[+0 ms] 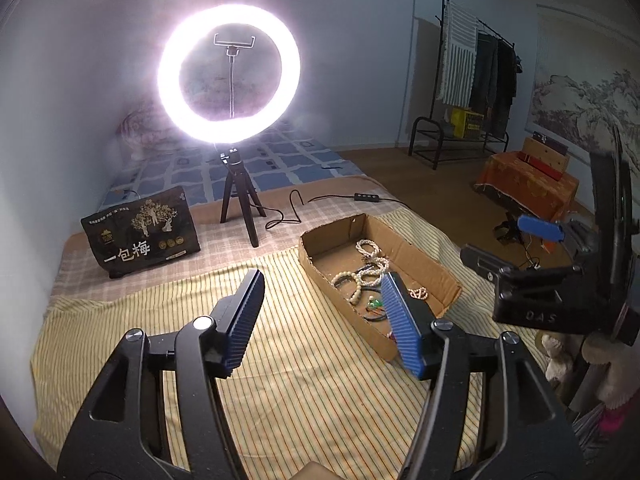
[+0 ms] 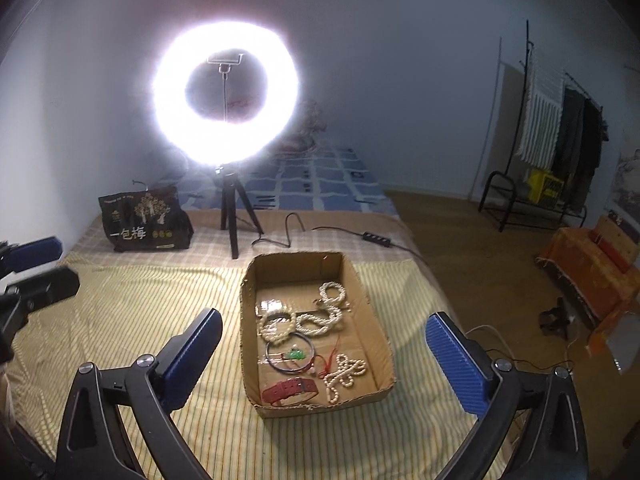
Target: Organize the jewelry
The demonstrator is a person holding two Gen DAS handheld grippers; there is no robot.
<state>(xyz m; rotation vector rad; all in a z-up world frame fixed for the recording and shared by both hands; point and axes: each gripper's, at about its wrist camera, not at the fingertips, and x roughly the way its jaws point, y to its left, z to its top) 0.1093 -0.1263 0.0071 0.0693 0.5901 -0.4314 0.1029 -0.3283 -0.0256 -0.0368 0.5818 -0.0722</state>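
Here, on the striped yellow cloth (image 2: 132,300) covering the bed, the scene reads from left to right. Near the far left edge of the bed stands a dark snack bag (image 2: 146,220); beside it a ring light (image 2: 225,92) on a small tripod (image 2: 234,216). The left gripper (image 1: 322,312) hangs over the bare cloth, its jaws parted and holding nothing. Toward the right edge of the bed lies an open cardboard tray (image 2: 250,360), containing pearl strands (image 2: 320,316), a dark bangle (image 2: 290,354), a green charm (image 2: 297,355) and a red watch strap (image 2: 290,392). The right gripper (image 2: 324,356) hovers above the tray, its jaws spread wide and empty. A clothes rack (image 2: 560,140) stands at the far right wall.
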